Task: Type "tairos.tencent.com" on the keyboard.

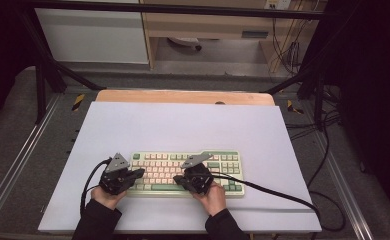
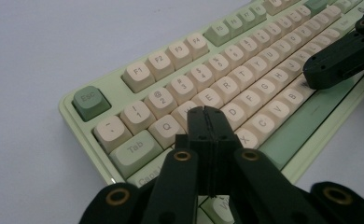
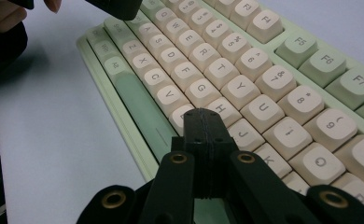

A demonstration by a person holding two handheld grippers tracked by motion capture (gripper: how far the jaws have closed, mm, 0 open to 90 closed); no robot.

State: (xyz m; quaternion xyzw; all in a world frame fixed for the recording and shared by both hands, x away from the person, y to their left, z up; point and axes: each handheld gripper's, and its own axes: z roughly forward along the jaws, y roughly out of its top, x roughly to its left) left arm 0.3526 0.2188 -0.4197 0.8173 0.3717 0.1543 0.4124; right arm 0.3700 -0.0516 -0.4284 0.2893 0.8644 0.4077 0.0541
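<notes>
The keyboard [image 1: 188,172] lies on the mat [image 1: 183,130] near my edge of the table [image 1: 183,96], the mat covering all but a strip of tabletop at the far side. My left gripper [image 2: 207,112] sits over the keyboard's left end, its closed tips above the keys just right of Q, with Tab and Esc off to their left and the function row behind. My right gripper [image 3: 203,114] sits over the middle, tips closed above the keys near H and B, the spacebar [image 3: 140,105] to their left in its view.
</notes>
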